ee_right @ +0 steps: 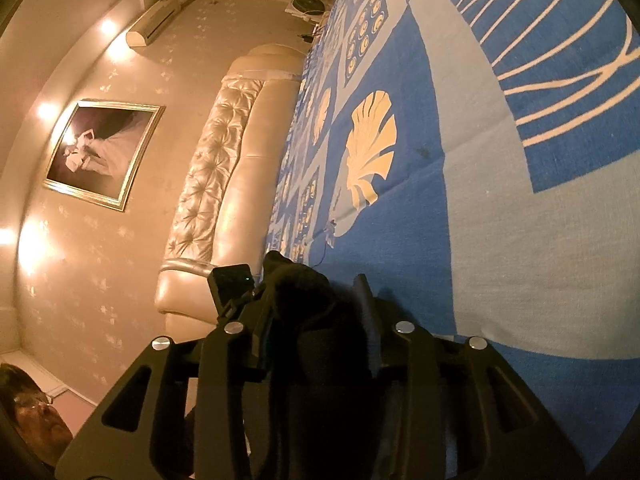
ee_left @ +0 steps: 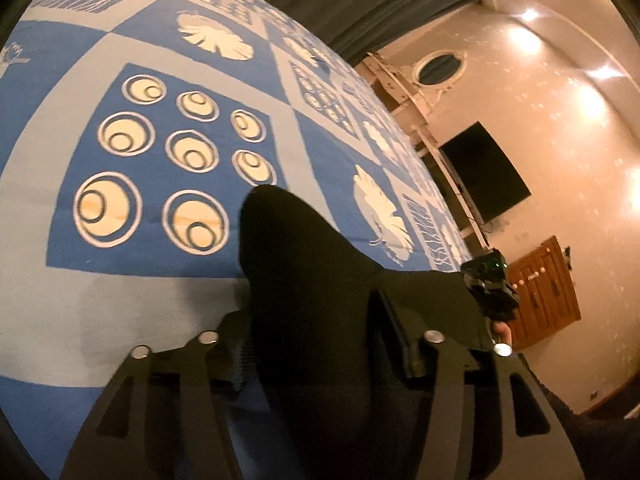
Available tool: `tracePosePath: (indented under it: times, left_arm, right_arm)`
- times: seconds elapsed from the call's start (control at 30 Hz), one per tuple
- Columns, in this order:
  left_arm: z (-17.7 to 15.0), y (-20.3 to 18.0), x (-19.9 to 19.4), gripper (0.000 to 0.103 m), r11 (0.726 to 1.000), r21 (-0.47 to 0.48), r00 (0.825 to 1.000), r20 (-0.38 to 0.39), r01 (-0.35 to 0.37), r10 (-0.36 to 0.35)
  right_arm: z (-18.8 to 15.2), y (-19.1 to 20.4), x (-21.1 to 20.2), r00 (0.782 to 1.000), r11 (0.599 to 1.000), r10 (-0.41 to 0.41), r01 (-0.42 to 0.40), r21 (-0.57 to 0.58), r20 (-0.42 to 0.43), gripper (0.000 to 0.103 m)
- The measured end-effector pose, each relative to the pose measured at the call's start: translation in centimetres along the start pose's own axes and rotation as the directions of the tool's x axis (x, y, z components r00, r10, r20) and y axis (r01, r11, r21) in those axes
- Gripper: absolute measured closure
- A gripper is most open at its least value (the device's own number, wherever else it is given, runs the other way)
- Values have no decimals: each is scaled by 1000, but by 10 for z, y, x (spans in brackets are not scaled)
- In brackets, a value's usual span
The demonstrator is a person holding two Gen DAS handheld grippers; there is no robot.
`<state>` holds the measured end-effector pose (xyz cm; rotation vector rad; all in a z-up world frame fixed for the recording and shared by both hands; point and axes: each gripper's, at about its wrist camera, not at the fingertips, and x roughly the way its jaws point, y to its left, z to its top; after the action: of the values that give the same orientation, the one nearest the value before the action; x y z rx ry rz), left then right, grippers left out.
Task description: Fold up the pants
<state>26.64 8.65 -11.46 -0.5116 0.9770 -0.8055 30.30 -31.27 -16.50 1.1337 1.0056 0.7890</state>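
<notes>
1. Warm-lit bedroom: blue bedspread [ee_left: 120, 288] with circle and shell prints covers the bed.
2. Around it: tufted headboard [ee_right: 216, 168], framed picture [ee_right: 104, 152], dark TV [ee_left: 484, 172], wooden cabinet [ee_left: 548, 292].
3. Black pants [ee_left: 304, 264] lie bunched on the bedspread.
4. Left gripper [ee_left: 316, 332] fingers sit partly apart with pants between.
5. Right gripper [ee_right: 316, 316], same deal; can't tell if either pinches.

Pants [ee_left: 304, 264]: matt black cloth. Bedspread [ee_left: 120, 300]: woven printed cloth. Headboard [ee_right: 208, 168]: glossy tufted leather.
</notes>
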Motion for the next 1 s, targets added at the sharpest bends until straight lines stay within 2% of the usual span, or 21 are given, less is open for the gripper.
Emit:
tracePosePath:
  times: [0.1, 0.13, 0.23, 0.43, 0.5, 0.6, 0.83, 1.0]
  left_arm:
    - [-1, -7, 3, 24, 998, 44, 999, -5, 38, -38]
    - [-1, -11, 4, 22, 997, 61, 999, -11, 36, -35]
    - [-1, -15, 7, 20, 997, 69, 1000, -17, 22, -21]
    - [-3, -9, -4, 20, 999, -11, 999, 24, 46, -46]
    - [-7, -11, -11, 20, 999, -29, 999, 34, 38, -37]
    - [-17, -14, -20, 20, 998, -46, 998, 37, 49, -47]
    - [-52, -26, -38, 20, 998, -61, 999, 33, 27, -25]
    - [-74, -32, -47, 20, 998, -69, 999, 35, -14, 17]
  right_arm:
    - [4, 0, -1, 999, 999, 49, -49, 6, -1, 57]
    - [5, -1, -3, 998, 998, 69, -69, 15, 2, 55]
    - [7, -1, -5, 995, 995, 95, -95, 23, 12, 50]
    - [2, 0, -15, 997, 997, 72, -72, 24, 28, 49]
    - [-3, 0, -20, 996, 997, 71, -72, 27, 45, 45]
    - [-12, 6, -27, 995, 997, 73, -75, 26, 72, 39]
    - [-42, 8, -46, 992, 998, 50, -54, 36, 119, 37]
    - [-71, 12, -61, 991, 1000, -21, 18, 23, 131, 36]
